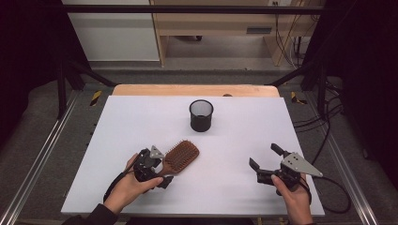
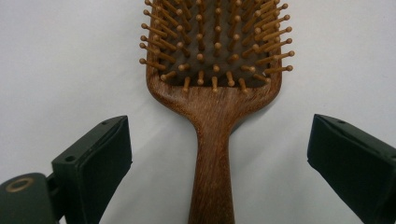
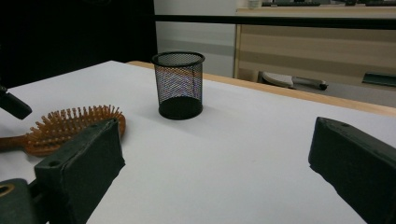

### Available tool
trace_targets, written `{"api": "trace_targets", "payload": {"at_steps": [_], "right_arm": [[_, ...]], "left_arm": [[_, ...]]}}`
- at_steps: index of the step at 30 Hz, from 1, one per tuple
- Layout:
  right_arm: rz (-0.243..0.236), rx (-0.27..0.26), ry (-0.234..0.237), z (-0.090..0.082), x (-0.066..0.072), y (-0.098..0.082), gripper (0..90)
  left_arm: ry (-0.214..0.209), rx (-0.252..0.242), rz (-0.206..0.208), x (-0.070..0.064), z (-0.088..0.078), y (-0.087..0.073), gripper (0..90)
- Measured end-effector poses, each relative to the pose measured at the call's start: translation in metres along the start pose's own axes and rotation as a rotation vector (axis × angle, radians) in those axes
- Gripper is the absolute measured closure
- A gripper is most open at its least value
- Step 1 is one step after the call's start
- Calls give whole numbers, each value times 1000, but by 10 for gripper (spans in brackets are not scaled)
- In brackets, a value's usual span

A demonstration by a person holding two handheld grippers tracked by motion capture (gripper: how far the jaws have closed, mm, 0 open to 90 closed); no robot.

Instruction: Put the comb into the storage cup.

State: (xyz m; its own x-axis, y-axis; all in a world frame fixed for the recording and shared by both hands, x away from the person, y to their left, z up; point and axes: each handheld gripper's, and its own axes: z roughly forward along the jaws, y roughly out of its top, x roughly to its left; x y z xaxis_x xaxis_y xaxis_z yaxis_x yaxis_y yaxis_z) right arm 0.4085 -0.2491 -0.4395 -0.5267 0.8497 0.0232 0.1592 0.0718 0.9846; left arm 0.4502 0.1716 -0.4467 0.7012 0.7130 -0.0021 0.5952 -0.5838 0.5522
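Down in the lower left of the high view lies a wooden paddle hairbrush (image 1: 179, 157), bristles up, on the white tabletop (image 1: 141, 122). Its broad, round-cornered head points toward the upper right of that frame and its handle runs down-left into the left gripper (image 1: 157, 174). Seen from the left gripper view, the hairbrush (image 2: 212, 116) is reddish-brown wood with a clear grain, and its dark cushion carries rows of wooden pins tipped with small balls. The narrow handle runs straight down the middle of that frame, between the two black jaws. Those jaws stand spread wide, one on each side of the handle and clear of it, so nothing is pinched. No brand, label or writing can be read on the brush.

Above and to the right of the brush head in the high view, near the centre of the frame, stands a black wire-mesh cup (image 1: 201, 115), upright and well apart from the brush. It bears no readable marking.

At the lower right of the high view, the right gripper (image 1: 266, 161) is held by a hand just over the tabletop, its jaws spread apart with nothing between them. Its own view shows the mesh cup (image 3: 179, 85) in the upper middle and the hairbrush (image 3: 70, 128) at the left edge
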Motion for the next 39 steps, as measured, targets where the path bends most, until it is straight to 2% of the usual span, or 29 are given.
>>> {"api": "trace_targets", "payload": {"at_steps": [13,20,29,39], "right_arm": [[0,0,0,0,0,0,30],[1,0,-1,0,0,0,30],[3,1,-3,0,0,0,30],[3,-3,-5,-1,-1,0,30]], "left_arm": [[-9,24,8,-1,4,1,66],[-13,16,-3,1,3,3,72],[-24,40,10,3,2,8,125],[-36,82,22,5,6,14,241]]}}
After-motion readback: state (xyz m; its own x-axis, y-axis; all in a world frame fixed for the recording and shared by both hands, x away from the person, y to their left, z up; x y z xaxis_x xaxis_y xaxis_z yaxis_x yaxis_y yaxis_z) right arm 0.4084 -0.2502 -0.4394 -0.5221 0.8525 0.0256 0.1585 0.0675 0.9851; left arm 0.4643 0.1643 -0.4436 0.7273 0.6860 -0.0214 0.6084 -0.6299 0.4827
